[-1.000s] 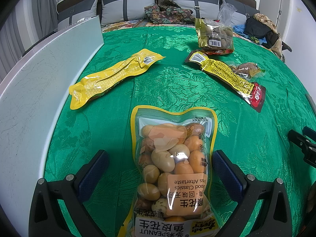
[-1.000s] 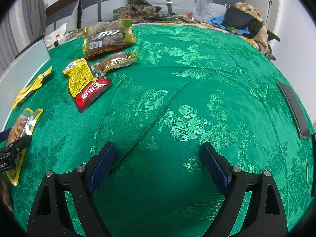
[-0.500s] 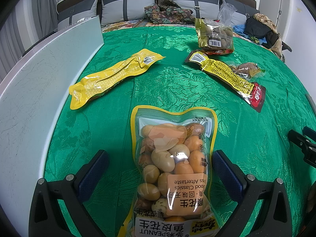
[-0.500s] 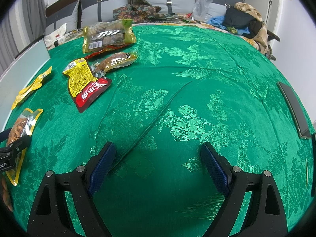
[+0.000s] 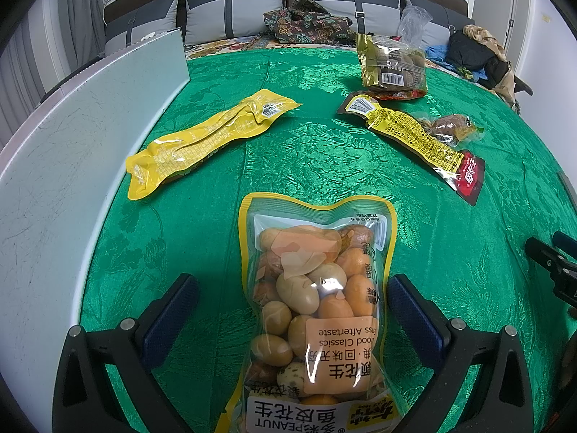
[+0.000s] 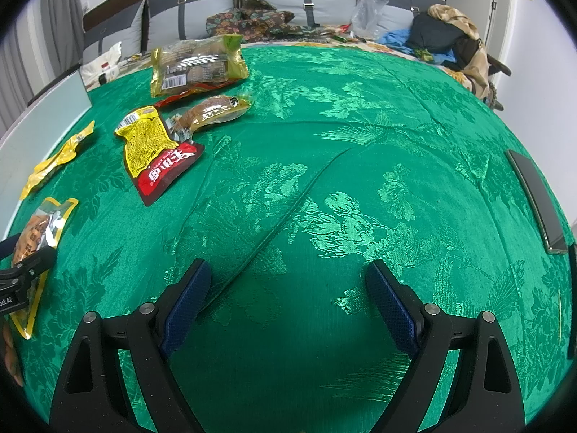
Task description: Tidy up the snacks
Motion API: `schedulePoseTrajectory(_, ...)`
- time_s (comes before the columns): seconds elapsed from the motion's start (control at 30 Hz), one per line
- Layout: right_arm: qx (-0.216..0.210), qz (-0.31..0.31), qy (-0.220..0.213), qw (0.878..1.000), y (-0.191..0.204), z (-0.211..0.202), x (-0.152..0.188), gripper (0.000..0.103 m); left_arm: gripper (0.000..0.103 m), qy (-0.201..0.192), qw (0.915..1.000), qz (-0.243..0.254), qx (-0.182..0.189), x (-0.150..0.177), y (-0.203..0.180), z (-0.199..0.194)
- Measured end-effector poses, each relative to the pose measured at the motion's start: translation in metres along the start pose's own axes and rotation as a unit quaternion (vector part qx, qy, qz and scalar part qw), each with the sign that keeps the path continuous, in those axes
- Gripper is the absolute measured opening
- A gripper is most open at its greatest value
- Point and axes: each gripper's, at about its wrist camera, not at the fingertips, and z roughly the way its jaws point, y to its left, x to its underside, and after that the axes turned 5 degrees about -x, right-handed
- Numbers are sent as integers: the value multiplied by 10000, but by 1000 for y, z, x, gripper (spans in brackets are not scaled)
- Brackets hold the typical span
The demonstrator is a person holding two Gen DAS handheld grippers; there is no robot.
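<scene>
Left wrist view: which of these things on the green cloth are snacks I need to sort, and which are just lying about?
Snacks to sort:
peanut bag, between the open left gripper fingers
long yellow pack
yellow-and-red pack
small clear pack
gold pack

Lying about:
white board
patterned cloth
clothes pile
grey cushions

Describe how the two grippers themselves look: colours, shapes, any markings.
Both look alike. The left gripper has two black plastic fingers with triangular cut-outs, silver screw heads and dark blue textured pads. The right gripper has the same black fingers and blue pads. White lettering shows on the left gripper's side in the right wrist view. No cables or sleeves are visible.
</scene>
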Motion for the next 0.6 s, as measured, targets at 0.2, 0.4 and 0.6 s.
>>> schedulePoseTrajectory(0.2, -53, -179, 74, 9998, 2, -1, -1, 90, 103, -1, 10000, -1, -1, 0, 0, 0)
schedulePoseTrajectory(0.4, -1053, -1001, -196, 9892, 45, -11, -56, 90, 103, -2, 10000, -6, 0, 0, 1, -1)
schedulePoseTrajectory(0.6, -1291, -1781, 863, 9717, 111, 59, -108, 87, 103, -3, 10000, -5, 1, 0, 1, 0)
